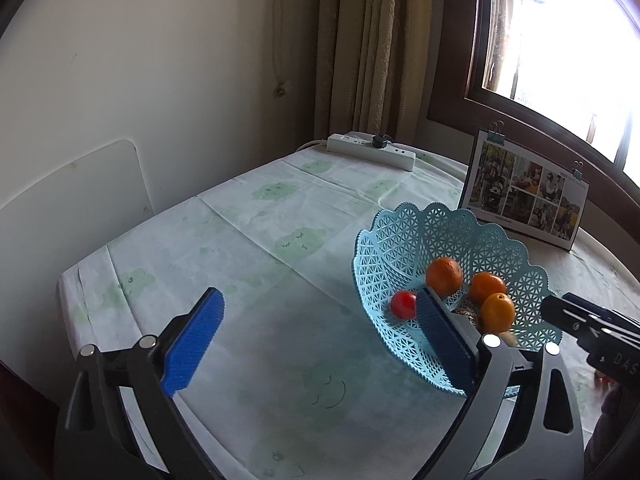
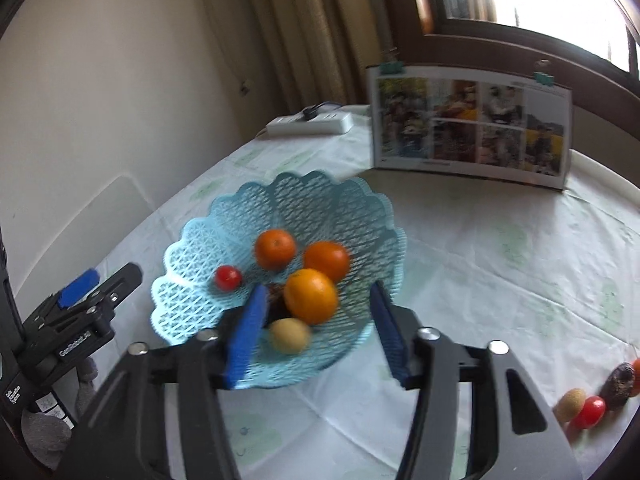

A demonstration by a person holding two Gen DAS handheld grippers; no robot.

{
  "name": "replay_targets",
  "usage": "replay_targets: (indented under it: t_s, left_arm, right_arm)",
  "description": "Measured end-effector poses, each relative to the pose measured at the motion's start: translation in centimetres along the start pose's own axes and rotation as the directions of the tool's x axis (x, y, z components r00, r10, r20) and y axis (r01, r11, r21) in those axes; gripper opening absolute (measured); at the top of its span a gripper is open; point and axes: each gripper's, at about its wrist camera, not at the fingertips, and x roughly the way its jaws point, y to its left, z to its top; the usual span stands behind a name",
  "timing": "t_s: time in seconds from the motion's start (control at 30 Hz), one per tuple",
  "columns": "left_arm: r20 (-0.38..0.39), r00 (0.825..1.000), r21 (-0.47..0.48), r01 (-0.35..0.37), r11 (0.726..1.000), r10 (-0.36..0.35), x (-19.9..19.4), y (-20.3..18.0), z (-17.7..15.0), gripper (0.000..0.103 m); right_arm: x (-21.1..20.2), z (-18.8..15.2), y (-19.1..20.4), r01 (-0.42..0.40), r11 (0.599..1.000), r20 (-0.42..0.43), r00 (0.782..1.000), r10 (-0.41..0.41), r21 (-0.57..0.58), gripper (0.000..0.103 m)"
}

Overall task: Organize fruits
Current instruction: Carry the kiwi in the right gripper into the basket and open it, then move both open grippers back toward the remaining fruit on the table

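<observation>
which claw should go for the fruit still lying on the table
Right, probably. The leftover fruits lie on the cloth at the right claw's right side, and it is open and empty. The left claw, also open, sits left of the basket, farther from them.

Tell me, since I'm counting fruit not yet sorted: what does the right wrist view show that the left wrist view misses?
Only the right wrist view shows loose fruit on the table's near right edge, plus a pale fruit and a dark one in the basket. Only the left wrist view shows the bare left half of the cloth. Both share the basket, three oranges, a small red fruit, the photo stand and the power strip.
</observation>
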Motion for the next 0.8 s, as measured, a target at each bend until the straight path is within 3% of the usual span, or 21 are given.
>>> replay_targets:
  t_s: [0.47,0.8]
  left_arm:
    - [0.009,0.999,0.054,0.050,0.997,-0.051,-0.9,-3.3,0.0,0.099]
    - [0.004,0.992,0.139,0.121,0.983,-0.123,-2.1,-7.9,-0.6,0.099]
  right_arm:
    - [-3.8,-1.3,-6.7,0.102,0.987,0.044,0.993,-0.109,0.123,0.055]
    - [-8.0,-3.0,-13.5,0.208,0.948,0.065,0.971,-0.230,0.240,0.060]
